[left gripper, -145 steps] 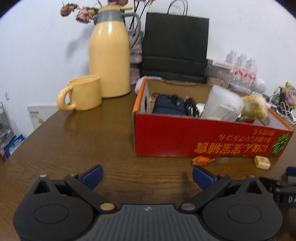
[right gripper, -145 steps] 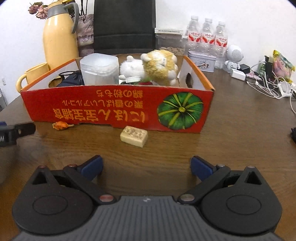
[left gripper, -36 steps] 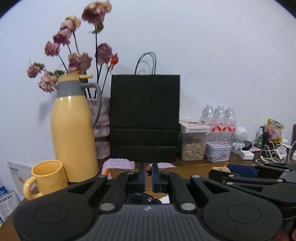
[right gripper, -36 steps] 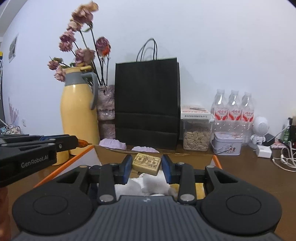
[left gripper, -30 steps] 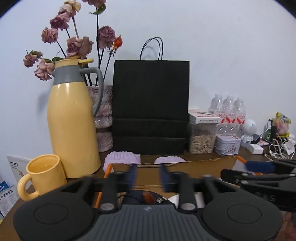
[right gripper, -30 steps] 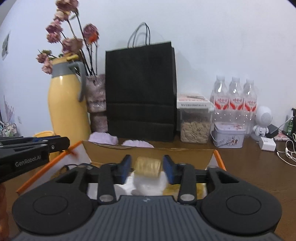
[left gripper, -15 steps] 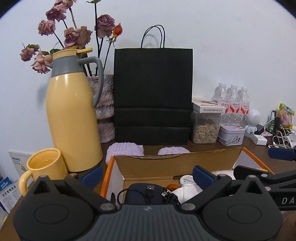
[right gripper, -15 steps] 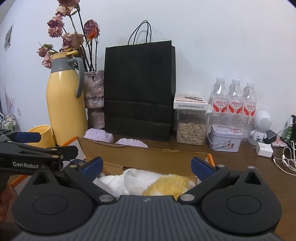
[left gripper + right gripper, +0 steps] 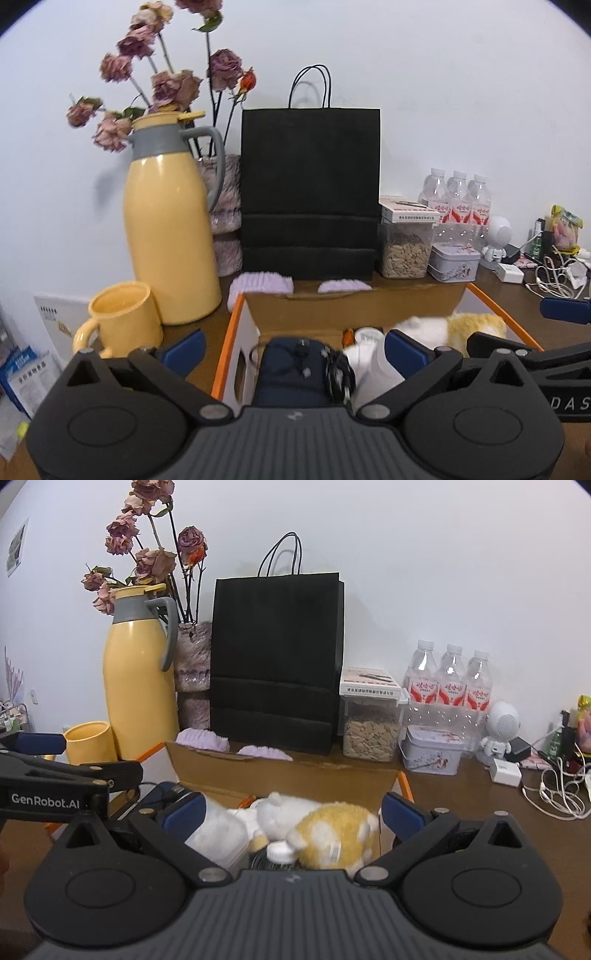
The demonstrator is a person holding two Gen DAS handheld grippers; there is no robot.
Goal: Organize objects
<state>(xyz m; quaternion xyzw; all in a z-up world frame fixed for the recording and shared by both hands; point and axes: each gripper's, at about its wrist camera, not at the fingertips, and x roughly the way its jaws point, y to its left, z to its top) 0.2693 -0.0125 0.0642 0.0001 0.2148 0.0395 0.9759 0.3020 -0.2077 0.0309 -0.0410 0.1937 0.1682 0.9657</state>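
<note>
Both the left gripper (image 9: 293,345) and the right gripper (image 9: 291,808) hung with jaws wide apart and empty over the cardboard box (image 9: 236,332), where the plush toy (image 9: 332,830) and dark pouch (image 9: 291,373) lay, so the drop-off step looked finished and the next move probably called for finding any remaining loose item.

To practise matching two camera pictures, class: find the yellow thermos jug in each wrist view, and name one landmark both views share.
Left wrist view: the yellow thermos jug stands left of centre, behind the yellow mug, touching nothing.
Right wrist view: the jug stands further left, again behind the mug.
Shared landmark: the black paper bag, upright to the jug's right in both.
</note>
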